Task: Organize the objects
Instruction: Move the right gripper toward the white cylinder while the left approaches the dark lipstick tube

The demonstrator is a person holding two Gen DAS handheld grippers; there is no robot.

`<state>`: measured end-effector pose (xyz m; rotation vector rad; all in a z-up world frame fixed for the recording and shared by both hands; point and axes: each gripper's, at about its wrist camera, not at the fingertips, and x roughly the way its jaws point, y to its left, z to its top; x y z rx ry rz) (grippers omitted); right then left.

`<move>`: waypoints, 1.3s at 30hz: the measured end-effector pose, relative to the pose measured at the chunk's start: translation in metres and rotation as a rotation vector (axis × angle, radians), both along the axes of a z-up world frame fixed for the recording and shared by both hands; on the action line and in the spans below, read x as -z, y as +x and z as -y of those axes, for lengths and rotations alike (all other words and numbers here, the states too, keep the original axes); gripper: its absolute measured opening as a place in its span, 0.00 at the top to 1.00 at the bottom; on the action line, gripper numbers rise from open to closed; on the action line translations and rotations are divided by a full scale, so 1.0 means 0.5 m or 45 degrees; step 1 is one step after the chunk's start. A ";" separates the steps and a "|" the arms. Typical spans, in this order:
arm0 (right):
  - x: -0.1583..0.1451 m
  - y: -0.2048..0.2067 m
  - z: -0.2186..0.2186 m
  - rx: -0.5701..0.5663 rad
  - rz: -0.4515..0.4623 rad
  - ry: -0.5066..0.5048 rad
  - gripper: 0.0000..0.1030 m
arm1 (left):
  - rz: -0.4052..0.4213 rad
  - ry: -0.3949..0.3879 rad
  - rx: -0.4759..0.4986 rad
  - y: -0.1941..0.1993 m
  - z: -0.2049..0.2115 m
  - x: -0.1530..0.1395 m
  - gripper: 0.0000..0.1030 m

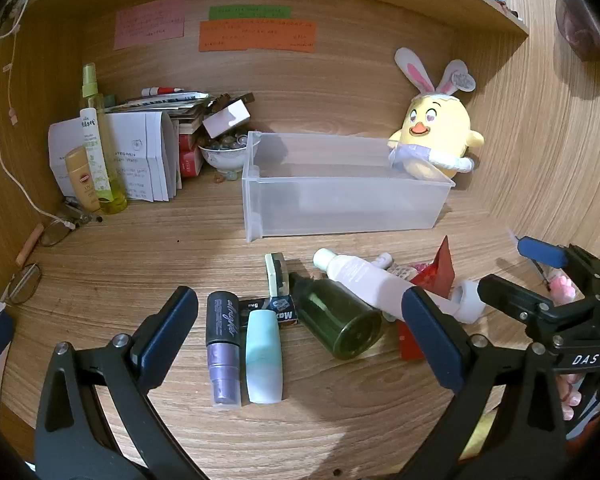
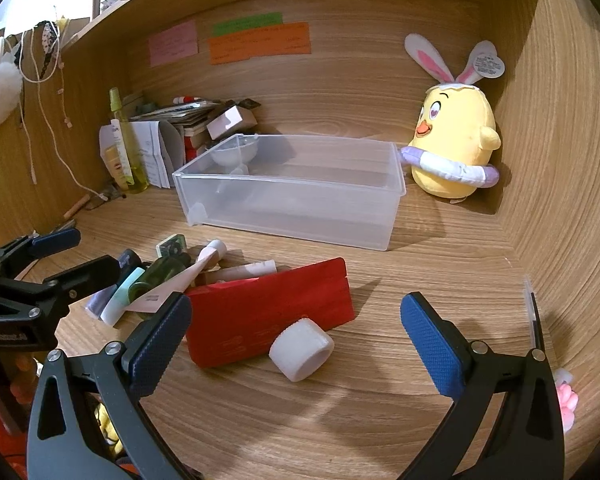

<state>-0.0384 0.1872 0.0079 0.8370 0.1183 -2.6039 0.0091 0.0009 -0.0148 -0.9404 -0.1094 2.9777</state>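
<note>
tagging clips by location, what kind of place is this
Most likely a home desk with a built-in wooden shelf nook. Coloured paper notes are stuck on its back panel, a plush chick sits in the corner, and toiletry bottles lie before a clear plastic bin.

Both tools share one build. The left gripper (image 1: 300,320) has two black curved arms with teardrop cut-outs, silver round screws at the joints, and dark navy pads on its fingers (image 1: 168,324). The right gripper (image 2: 296,332) has brighter blue pads with a fine dotted grain. Seen from the left wrist, its black body carries white letters, "DAS".
</note>
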 end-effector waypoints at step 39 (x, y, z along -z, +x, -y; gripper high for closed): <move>-0.014 0.006 0.001 -0.015 -0.064 0.048 0.00 | 0.015 0.012 0.036 0.001 0.005 0.006 0.00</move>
